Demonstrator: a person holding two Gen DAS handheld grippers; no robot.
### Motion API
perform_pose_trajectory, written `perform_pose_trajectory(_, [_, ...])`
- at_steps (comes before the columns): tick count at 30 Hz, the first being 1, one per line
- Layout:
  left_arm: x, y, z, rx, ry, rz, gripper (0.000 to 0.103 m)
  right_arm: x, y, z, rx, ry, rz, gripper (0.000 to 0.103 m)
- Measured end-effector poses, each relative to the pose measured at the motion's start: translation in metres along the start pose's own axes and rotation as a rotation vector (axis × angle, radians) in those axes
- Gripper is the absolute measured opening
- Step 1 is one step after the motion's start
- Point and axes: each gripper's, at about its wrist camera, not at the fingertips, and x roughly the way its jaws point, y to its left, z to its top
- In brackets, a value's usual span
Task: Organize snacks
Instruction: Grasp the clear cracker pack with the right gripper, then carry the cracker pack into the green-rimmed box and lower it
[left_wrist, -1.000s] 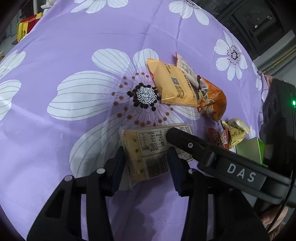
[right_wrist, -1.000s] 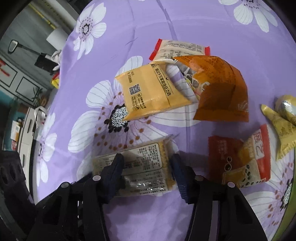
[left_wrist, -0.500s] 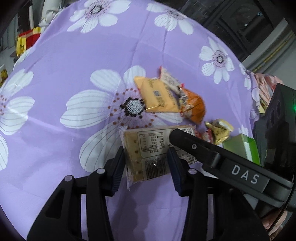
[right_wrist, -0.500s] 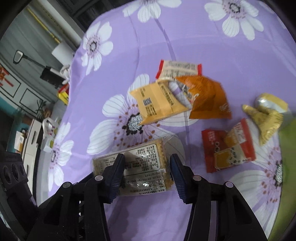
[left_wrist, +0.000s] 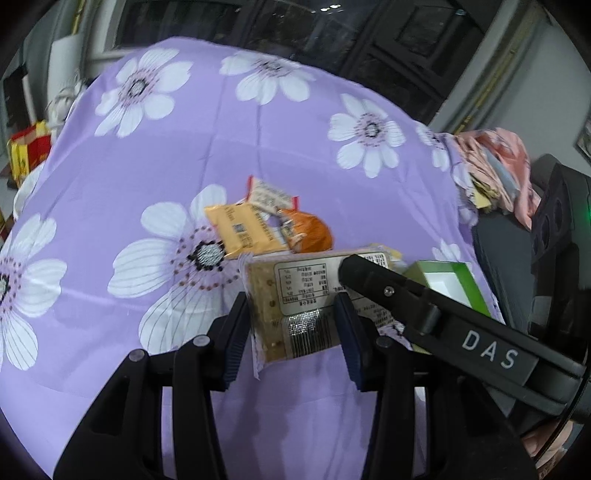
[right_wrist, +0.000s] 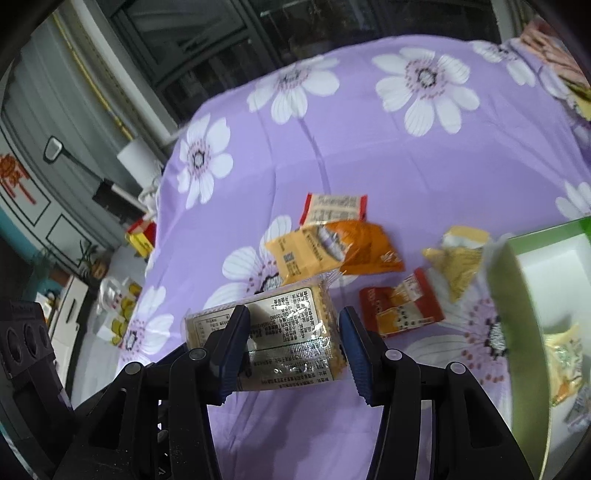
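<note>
Lifted off the cloth, cracker pack sits clamped between left gripper and right gripper.

A home room — floral purple tablecloth, potted plant, dark windows

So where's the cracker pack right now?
The cracker pack is held between both grippers, left gripper and right gripper, just in front of the yellow packet.
</note>
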Motion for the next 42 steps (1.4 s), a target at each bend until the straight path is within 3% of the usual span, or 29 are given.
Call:
perform_pose_trajectory(9, [-0.005, -0.027, -0.011, 0.089, 0.003, -0.031, 0.045, -0.029, -0.015, -0.015, 0.032, -0.072, -0.026, 0.053])
perform_pose_trajectory(42, [0.002, -0.062, -0.031, 0.150, 0.040, -0.096, 0.045, -0.063, -0.040, -0.040, 0.113, -0.134, -0.114, 0.053])
